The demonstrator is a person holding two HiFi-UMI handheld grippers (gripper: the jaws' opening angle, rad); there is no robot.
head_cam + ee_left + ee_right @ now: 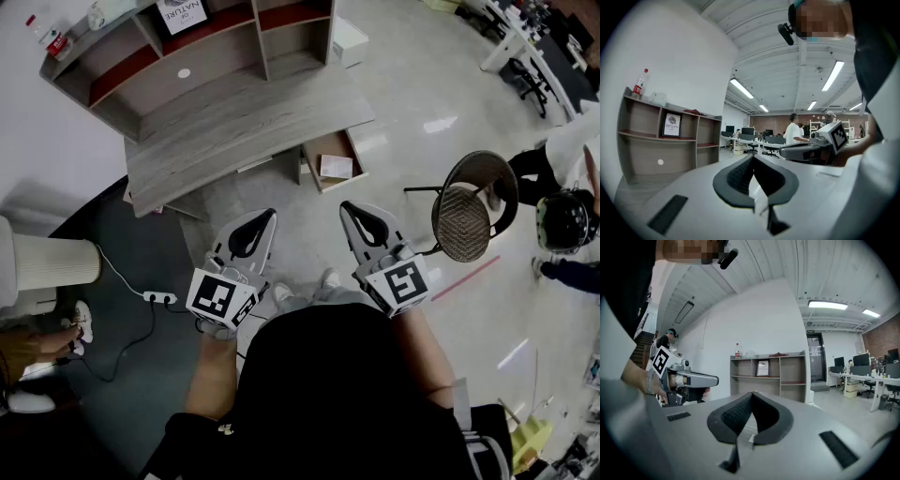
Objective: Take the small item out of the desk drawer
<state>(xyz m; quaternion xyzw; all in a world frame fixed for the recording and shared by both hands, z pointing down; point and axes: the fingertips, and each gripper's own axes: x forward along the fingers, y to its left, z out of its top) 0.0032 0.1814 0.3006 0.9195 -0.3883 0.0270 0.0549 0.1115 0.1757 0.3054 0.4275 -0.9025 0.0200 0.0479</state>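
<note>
A grey wooden desk (234,122) with a shelf unit stands ahead of me. At its right end a drawer (319,150) is pulled open, and a small flat pale item (336,167) lies inside it. My left gripper (269,214) and right gripper (345,205) are held side by side above the floor, well short of the drawer. Both point toward the desk. In the left gripper view the left gripper's (753,157) pads meet at the tip with nothing between them. The right gripper (752,393) looks the same in the right gripper view.
A round dark chair (473,204) stands to the right of the grippers. A white power strip (159,297) with its cable lies on the dark carpet at the left. A person (567,220) crouches at the far right. A bottle (56,42) stands on the shelf top.
</note>
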